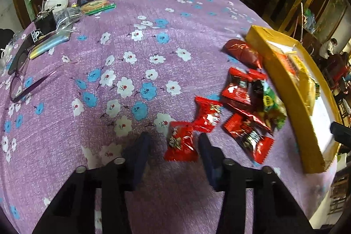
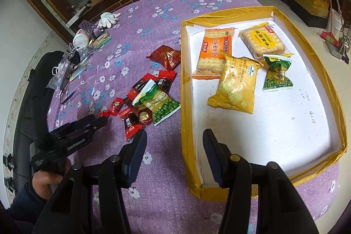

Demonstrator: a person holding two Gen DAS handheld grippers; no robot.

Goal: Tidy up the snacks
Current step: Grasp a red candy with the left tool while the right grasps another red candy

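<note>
My left gripper (image 1: pixel 174 146) straddles a red packet (image 1: pixel 181 142) lying on the counter (image 1: pixel 131 58), jaws partly open, not pinching it. My right gripper (image 2: pixel 174 146) hangs half open and empty over the tray (image 2: pixel 185 102) edge. Other snacks (image 2: pixel 151 100) lie beside the tray.

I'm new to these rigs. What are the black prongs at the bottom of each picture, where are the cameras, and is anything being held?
Each prong pair is a hand-held two-finger gripper with a camera mounted on it, looking along the fingers. One picture is from the left gripper, the other from the right gripper. Loose snack packets lie on a purple floral tablecloth beside a gold-edged tray holding four packets. The left gripper's jaws flank a red snack packet, not clearly pinching it. The right gripper is open, straddling the tray's near edge, and holds nothing.
</note>
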